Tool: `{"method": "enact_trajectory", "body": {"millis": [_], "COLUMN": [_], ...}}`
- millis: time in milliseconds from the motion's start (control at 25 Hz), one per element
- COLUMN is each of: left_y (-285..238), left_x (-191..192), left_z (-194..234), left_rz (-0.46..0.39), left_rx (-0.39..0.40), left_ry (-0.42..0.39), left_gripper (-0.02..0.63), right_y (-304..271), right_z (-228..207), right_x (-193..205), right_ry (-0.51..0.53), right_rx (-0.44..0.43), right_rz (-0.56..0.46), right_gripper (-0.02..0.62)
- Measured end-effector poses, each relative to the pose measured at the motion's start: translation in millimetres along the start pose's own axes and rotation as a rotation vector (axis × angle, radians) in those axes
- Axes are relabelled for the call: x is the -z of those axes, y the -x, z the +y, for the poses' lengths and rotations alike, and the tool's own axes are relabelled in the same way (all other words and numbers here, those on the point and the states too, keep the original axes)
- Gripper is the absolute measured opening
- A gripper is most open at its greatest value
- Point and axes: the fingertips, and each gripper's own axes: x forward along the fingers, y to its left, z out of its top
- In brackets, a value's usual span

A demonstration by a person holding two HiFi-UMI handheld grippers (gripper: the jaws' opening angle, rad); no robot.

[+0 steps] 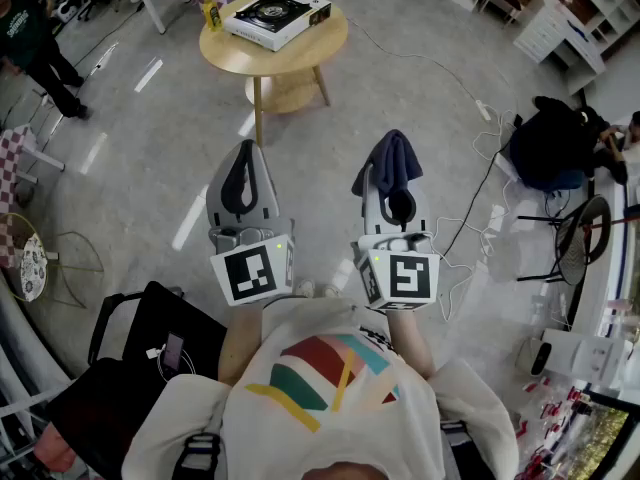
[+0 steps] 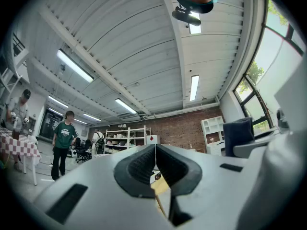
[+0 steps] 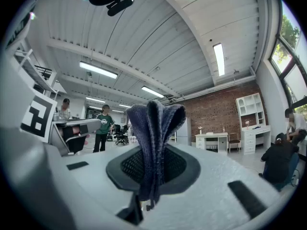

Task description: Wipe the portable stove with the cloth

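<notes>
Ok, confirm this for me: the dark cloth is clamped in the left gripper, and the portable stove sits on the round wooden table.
Not right. The cloth is clamped in the right gripper, not the left: the right gripper view shows it between the jaws, while the left gripper has its jaws together on nothing. The portable stove does sit on the round wooden table.

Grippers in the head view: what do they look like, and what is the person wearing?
The left gripper and right gripper are alike: pale grey tapered shells with black ribbed pads. Each carries a white cube with black square markers and a green light. The person wears a white T-shirt with a multicoloured striped print.
</notes>
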Motion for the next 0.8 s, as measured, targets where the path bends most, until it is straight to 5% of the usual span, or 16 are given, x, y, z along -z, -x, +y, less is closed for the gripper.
{"method": "enact_trajectory", "body": {"millis": [800], "left_y": [0.0], "left_x": [1.5], "left_z": [25.0], "left_rz": [-0.033], "left_rx": [-0.009], "left_ry": [0.005], "left_gripper": [0.006], "right_y": [-12.8], "right_z": [28.5], "right_x": [6.6], "right_ry": [0.023], "right_rx": [-0.062], "right_rz": [0.004], "right_gripper": [0.031]}}
